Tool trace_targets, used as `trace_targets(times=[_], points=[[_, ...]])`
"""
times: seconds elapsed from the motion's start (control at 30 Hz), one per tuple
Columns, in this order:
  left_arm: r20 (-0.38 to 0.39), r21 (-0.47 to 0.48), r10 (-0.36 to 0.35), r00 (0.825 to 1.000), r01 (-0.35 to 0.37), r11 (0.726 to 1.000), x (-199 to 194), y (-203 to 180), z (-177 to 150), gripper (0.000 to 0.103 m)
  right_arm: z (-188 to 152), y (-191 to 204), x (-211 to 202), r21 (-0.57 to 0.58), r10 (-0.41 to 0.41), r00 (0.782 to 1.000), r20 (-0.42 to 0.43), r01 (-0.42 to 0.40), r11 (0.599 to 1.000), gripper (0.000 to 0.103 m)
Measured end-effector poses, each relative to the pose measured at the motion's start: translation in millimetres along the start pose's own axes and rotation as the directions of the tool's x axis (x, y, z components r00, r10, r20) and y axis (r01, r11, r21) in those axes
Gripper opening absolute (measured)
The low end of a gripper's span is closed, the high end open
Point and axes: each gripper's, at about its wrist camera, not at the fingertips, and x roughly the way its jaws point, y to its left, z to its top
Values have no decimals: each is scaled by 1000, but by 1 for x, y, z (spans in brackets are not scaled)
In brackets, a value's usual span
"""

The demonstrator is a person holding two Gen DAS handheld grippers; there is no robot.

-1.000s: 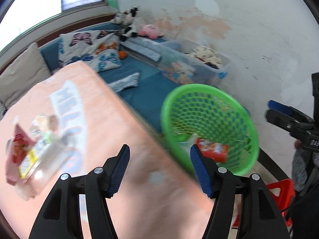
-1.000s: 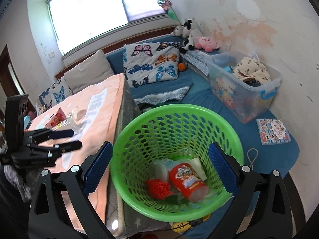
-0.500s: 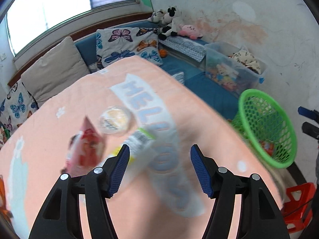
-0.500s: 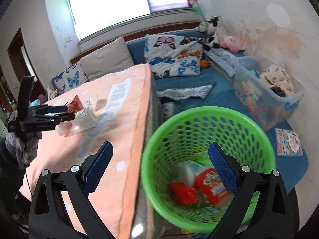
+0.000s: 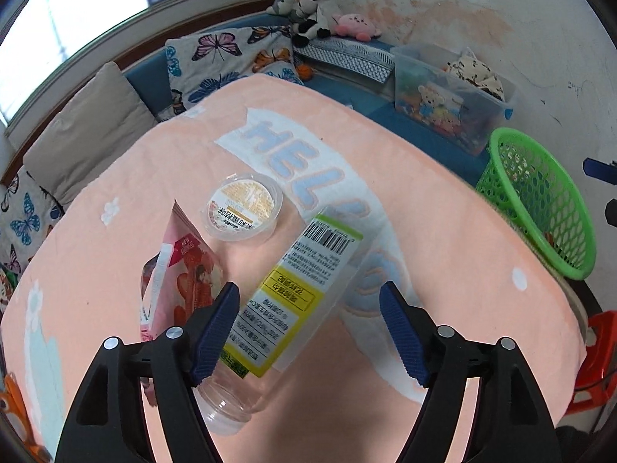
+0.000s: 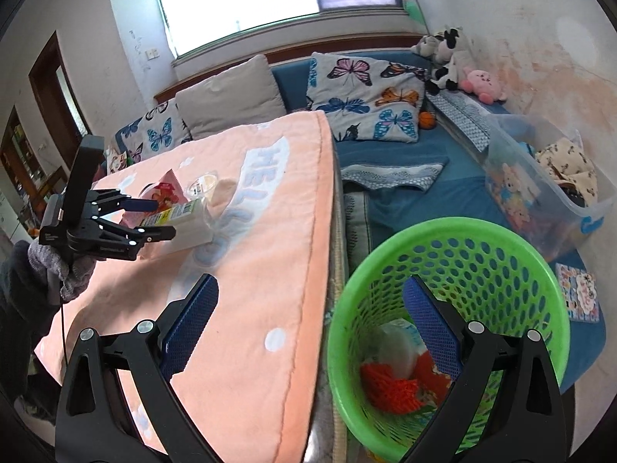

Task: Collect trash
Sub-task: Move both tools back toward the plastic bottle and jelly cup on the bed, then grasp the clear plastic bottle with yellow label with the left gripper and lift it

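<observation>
**A:** Blue pads on my left gripper (image 5: 308,332) are spreading right now, opening wider. Clear plastic bottle (image 5: 285,301) lies flat between them, nearer the left pad, neither pad pressing it. Nothing held.

**B:** Why open wider?

**A:** My read: the bottle lies at a slant across my line, neck toward the camera, so the gap needs to clear the labelled body. Gripper points steeply down at it, which suits a pinch from above.

**B:** What's around it?

**A:** Pink snack wrapper (image 5: 181,270) just left of the bottle, partly behind my left pad. Round sealed cup (image 5: 241,208) beyond both, apart from the bottle. So 3 pieces sit on the peach blanket (image 5: 443,231). Risk: the left pad catches the wrapper edge as it closes.

**B:** Right side?

**A:** Right gripper (image 6: 308,324) is spread wide, empty. It hangs over the blanket's edge and the green basket (image 6: 547,308), 1 pad over each.

**B:** Basket state?

**A:** Stands on the floor against the bed's side, below blanket level, already holding an orange crinkled piece (image 6: 389,386) and a white cup-like item (image 6: 393,347). Placed there, a drop from the bed edge lands inside.

**B:** Progress?

**A:** Partway, I'd judge. 3 items left to collect, bottle likely first.
</observation>
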Motion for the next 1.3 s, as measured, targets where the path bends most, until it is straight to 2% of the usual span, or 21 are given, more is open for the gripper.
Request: trace_targets(times=[0.37, 0.7, 0.9, 0.97, 1.07, 1.3], points=[[-51, 24, -8, 999, 9, 1000, 25, 10, -1, 73, 10, 14, 24, -25, 22, 999, -33, -23, 999, 96], [-41, 89, 15, 999, -11, 996, 27, 2, -4, 67, 17, 25, 38, -48, 46, 997, -55, -49, 998, 96], [-52, 96, -7, 999, 12, 995, 28, 4, -1, 63, 20, 29, 42, -53, 60, 996, -59, -63, 997, 96], [-57, 94, -6, 998, 12, 995, 27, 4, -1, 57, 20, 29, 42, -51, 62, 996, -59, -65, 997, 96], [-54, 66, -11, 998, 15, 998, 22, 5, 0, 51, 20, 28, 43, -48, 66, 996, -58, -68, 996, 96], [-13, -42, -63, 998, 62, 997, -4, 4, -9, 47, 25, 33, 45, -61, 81, 995, -58, -85, 994, 90]])
